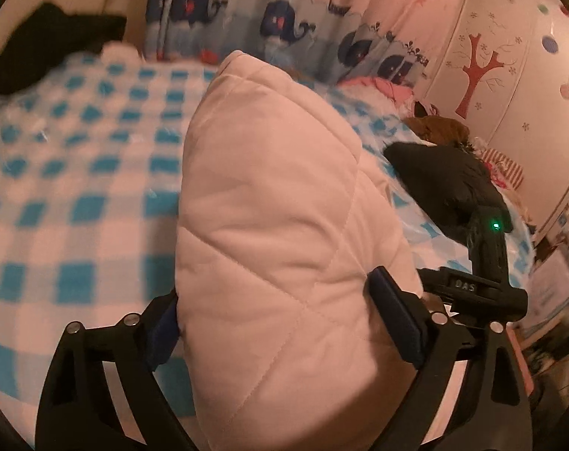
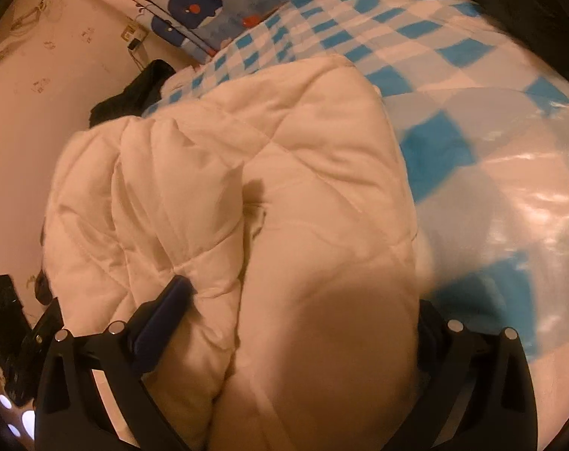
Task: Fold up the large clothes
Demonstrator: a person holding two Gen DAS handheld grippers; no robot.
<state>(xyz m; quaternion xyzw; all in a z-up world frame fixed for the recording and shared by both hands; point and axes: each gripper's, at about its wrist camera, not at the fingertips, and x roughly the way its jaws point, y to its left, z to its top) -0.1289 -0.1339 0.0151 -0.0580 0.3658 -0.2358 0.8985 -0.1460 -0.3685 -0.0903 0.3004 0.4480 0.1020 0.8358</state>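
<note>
Quilted jacket (image 1: pixel 269 225), pale pink/cream & puffy, sits bunched on the bed w/ the blue-and-white checked cover (image 1: pixel 70 188), near edge, roughly mid-frame in both views. A thick folded bulk of it fills the space between the fingers of each claw.

Left gripper (image 1: pixel 284 323): jaws spread wide w/ the padded bulk wedged between; both blue pads (image 1: pixel 393 319) sit against the fabric on either side, so it reads as gripping the jacket — wide only b/c the wad is thick. Right gripper (image 2: pixel 295 323): left pad (image 2: pixel 160 323) lies on the fabric, the right finger is mostly hidden behind the bulge, so can't tell if it's really clamped or just straddling.

Why held like this, prob.: two claws side by side on one folded edge lets the person lift or drag the doubled layer w/o it springing open; puffy stuff needs a fat bite.

In the left view the right tool's black body (image 1: pixel 483 263) w/ a green light and a black-gloved hand (image 1: pixel 446 180) sit just right of the jacket. Far side: whale-print bumper (image 1: pixel 284 18); dark clothing (image 1: pixel 51 37) far left; other clothes far right by the wall.

Fold looks partway done: layered but lumpy, not yet flat.
</note>
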